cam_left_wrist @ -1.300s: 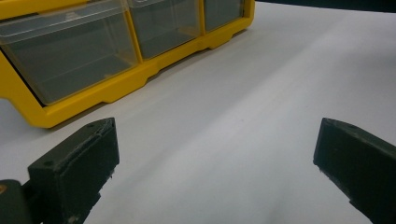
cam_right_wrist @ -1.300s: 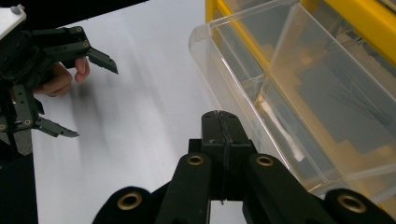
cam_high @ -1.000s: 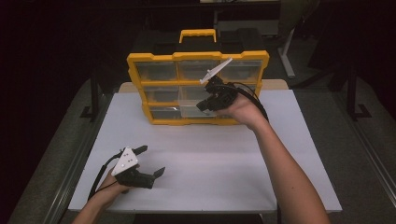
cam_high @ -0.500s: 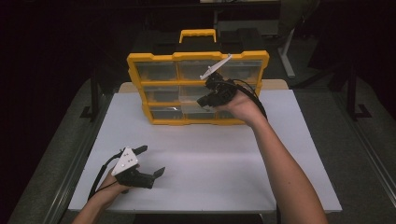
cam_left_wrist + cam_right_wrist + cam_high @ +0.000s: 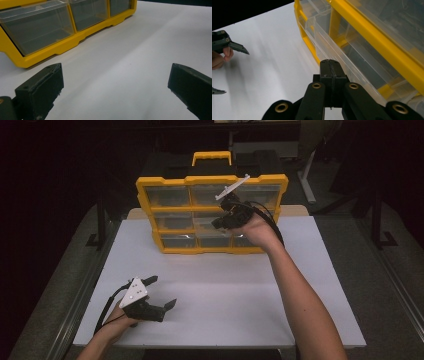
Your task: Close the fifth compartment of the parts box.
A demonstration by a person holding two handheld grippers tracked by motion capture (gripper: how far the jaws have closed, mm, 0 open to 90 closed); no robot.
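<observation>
A yellow organizer (image 5: 212,182) with clear drawers and a carry handle stands at the back of the white table (image 5: 240,290). My right gripper (image 5: 217,224) is held in front of its middle row. In the right gripper view its jaws (image 5: 329,63) are shut, with the tips right beside the front edge of a clear drawer (image 5: 342,47) that stands a little out; I see nothing between them. My left gripper (image 5: 162,291) rests low at the table's near left with its jaws wide open and nothing between them (image 5: 117,95). The organizer's bottom row (image 5: 70,42) lies ahead of it.
Dark floor and black frame legs surround the table. A bare white surface stretches between the organizer and the near edge. My left gripper (image 5: 229,70) and its hand sit at the far left of the right gripper view.
My right hand has shifted slightly left and up in front of the organizer. The left gripper has not moved.
</observation>
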